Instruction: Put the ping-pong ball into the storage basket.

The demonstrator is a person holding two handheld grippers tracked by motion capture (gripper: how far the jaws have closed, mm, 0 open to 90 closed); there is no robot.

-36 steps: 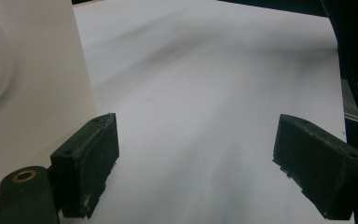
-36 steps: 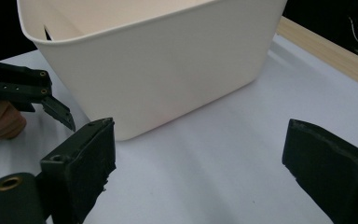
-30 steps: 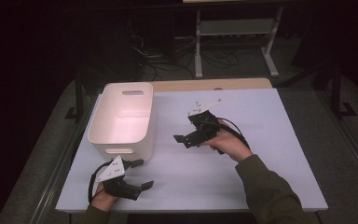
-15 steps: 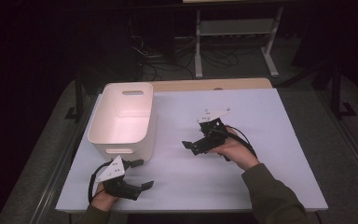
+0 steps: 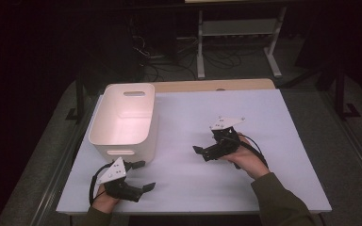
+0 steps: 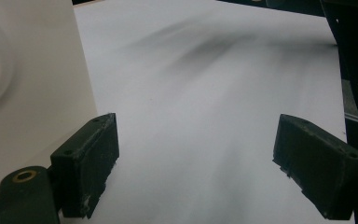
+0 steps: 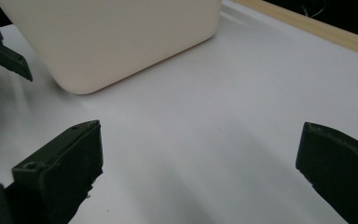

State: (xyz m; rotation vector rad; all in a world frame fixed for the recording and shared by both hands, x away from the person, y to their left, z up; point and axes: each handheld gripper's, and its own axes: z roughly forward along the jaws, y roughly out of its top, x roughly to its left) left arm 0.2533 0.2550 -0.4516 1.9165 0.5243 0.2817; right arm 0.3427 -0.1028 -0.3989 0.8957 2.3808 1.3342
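Landmark: white bin (image 5: pixel 125 120), at the left of the white counter (image 5: pixel 188 117), upright, open top, nothing visible inside. Left gripper (image 5: pixel 141 176) just off the bin's near end wall, jaws wide apart, nothing between them. Right gripper (image 5: pixel 199 150) to the bin's right, apart from it, pointing at its side; jaws just finished opening, full spread, nothing between them.
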